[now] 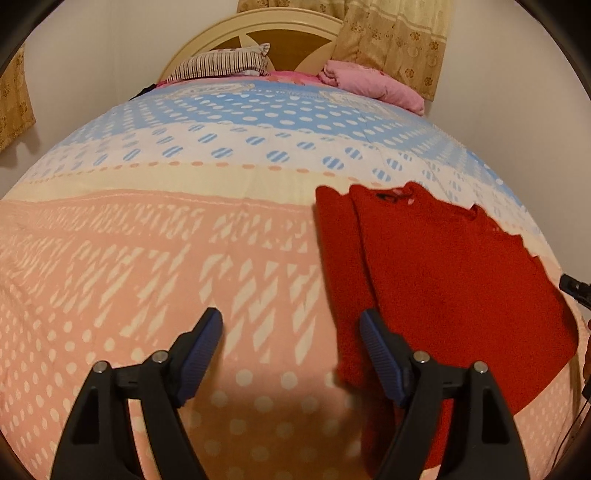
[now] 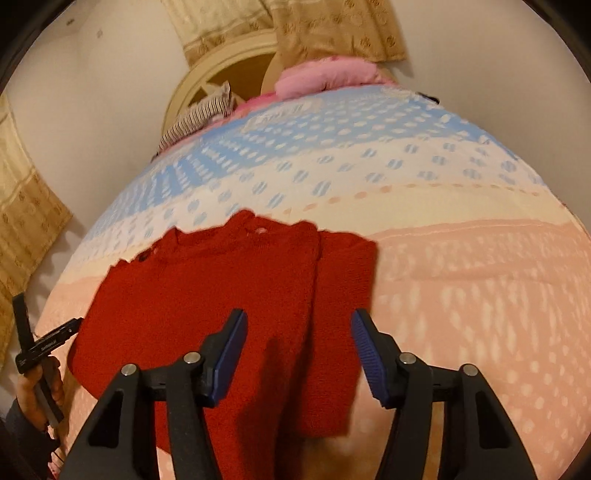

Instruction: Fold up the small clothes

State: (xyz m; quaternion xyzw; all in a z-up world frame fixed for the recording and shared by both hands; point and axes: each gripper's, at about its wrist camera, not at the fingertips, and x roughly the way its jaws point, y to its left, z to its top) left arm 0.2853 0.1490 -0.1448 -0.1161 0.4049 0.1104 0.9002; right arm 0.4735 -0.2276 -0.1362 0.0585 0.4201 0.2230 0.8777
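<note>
My left gripper [image 1: 291, 325] hangs over the bed [image 1: 147, 258]. Its jaws are wide, with nothing between them but the pink and white cover. The red sweater [image 1: 443, 277] lies flat on the bed, to the right of these jaws. Its near left edge runs just under my right finger [image 1: 380, 350] there. I cannot tell if they touch. A sleeve is folded along the sweater's left side.

My right gripper [image 2: 299, 332] hangs over the sweater [image 2: 207, 288]. Its jaws are partly open and hold nothing. In this view the sweater lies below them and spreads out to the left. The red cloth shows in the gap between the two fingers. The folded sleeve is on the right side here, and it ends close to my right finger [image 2: 365, 350]. The neck of the sweater points away from me, to the far end of the bed.

Far off there is a striped pillow [image 1: 221, 62] and a pink blanket [image 1: 369, 81] by the headboard [image 1: 280, 29].
</note>
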